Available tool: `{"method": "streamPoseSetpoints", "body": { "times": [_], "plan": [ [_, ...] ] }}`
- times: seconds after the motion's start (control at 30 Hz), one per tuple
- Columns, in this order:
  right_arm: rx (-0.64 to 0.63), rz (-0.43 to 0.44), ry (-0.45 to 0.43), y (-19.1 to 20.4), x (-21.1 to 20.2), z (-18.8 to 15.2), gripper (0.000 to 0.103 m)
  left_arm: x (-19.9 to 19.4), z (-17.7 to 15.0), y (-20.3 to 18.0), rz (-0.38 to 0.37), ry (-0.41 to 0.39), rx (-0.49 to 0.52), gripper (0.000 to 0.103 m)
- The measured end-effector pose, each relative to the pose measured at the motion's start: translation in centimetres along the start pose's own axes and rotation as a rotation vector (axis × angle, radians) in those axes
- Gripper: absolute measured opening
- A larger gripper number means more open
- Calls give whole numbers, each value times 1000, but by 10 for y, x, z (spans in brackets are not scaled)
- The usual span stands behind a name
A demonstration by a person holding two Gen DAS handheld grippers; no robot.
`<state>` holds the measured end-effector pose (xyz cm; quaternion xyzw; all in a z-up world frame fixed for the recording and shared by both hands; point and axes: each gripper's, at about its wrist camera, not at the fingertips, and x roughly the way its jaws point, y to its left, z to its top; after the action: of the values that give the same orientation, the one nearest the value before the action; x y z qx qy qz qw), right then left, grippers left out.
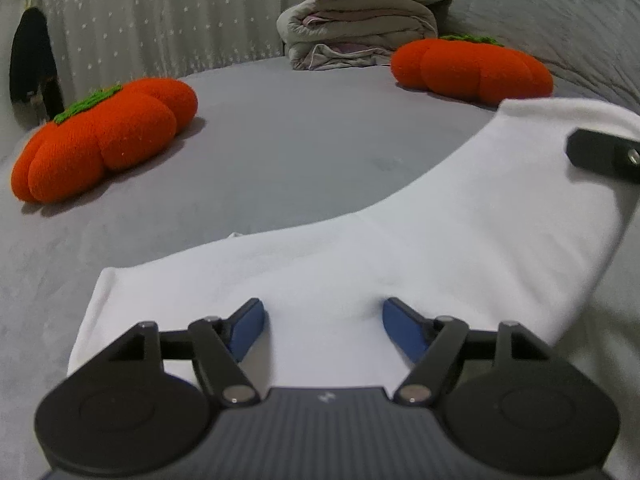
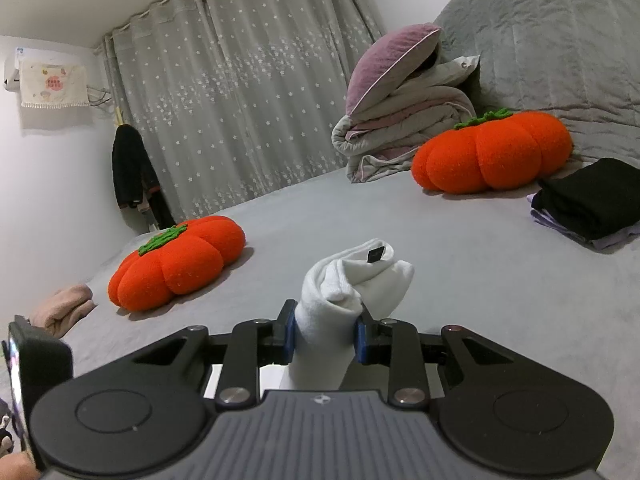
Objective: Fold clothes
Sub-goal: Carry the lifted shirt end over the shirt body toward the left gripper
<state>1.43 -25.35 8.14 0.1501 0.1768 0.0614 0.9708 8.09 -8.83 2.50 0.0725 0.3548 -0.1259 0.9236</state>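
Right claw pinches bunched white garment, angled slightly downward.

— What carries everything here?
— A bed with a smooth grey sheet.
— And on it?
— Two orange pumpkin cushions (well apart), stacked folded bedding, a dark folded pile, and a white garment spread flat.

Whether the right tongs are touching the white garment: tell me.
Touching. In the right wrist view, the right tongs are closed on a bunched fold of the white garment, with both blue pads pressed against the cloth and no gap on either side.
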Motion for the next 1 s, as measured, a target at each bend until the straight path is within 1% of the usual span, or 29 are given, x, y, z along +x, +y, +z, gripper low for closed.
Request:
{"method": "streamPoseSetpoints", "body": {
  "times": [0.3,0.53,0.67,0.8,0.9,1.0],
  "plan": [
    [11,3,5,-4,1,1,28,12,11,0,31,-5,0,70],
    [22,4,10,-7,3,1,28,28,22,-4,75,10,29,70],
    [29,4,14,-9,4,2,28,39,32,-4,86,37,40,71],
    [37,0,19,-10,5,2,28,52,44,0,79,73,5,73],
    [39,-1,21,-11,7,3,28,59,52,6,75,95,-28,72],
    [42,1,22,-11,7,4,28,64,56,4,83,109,-9,73]
  ]
}}
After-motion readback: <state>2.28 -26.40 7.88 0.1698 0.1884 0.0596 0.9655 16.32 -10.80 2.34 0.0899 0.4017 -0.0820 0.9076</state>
